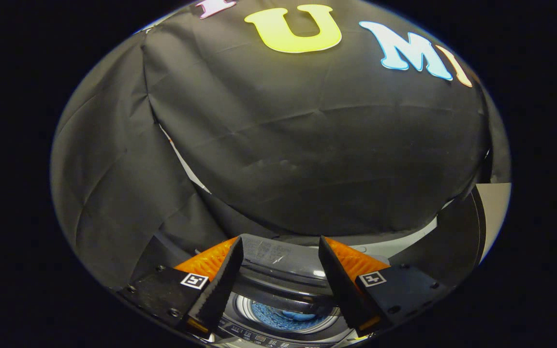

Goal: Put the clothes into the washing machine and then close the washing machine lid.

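Note:
My gripper (281, 247) stands open with nothing between its fingers, held above the washing machine (278, 333). Below and between the fingers the round drum opening shows, with blue clothes (283, 316) lying inside it. The dark, see-through lid (283, 261) stands raised behind the opening, just beyond the fingertips. The control panel runs along the machine's near edge, under the fingers.
The booth's black cloth wall (307, 145) hangs close behind the machine. A pale surface (493, 212) shows past the cloth on the right.

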`<control>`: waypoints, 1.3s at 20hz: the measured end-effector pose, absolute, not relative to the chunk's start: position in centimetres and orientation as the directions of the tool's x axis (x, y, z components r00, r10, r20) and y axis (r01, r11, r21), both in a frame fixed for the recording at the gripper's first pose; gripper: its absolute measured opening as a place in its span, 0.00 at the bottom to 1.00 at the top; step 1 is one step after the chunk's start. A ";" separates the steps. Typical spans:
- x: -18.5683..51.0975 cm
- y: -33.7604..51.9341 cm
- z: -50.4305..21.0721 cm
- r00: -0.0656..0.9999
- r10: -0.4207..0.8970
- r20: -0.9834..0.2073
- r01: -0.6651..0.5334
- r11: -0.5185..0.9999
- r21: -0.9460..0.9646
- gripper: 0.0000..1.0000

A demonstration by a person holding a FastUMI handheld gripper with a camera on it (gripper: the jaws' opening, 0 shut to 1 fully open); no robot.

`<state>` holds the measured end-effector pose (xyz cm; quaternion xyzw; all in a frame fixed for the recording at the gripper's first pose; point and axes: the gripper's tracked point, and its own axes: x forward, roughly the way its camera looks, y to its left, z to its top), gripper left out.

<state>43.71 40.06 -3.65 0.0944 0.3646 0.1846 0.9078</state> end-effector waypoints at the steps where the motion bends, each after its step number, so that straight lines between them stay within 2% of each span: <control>1: 43.3 40.1 -3.6 0.676 0.404 -0.616 -0.268 0.914 0.305 0.97; 8: 40.9 40.5 -4.0 0.711 0.386 -0.588 -0.268 0.922 0.281 0.97; 17: 31.4 41.5 -8.0 0.717 0.371 -0.589 -0.260 0.928 0.268 0.97; 22: 25.7 42.3 -7.2 0.739 0.401 -0.542 -0.304 0.916 0.263 0.97; 26: 22.2 39.8 -2.6 0.798 0.416 -0.437 -0.308 0.904 0.298 0.97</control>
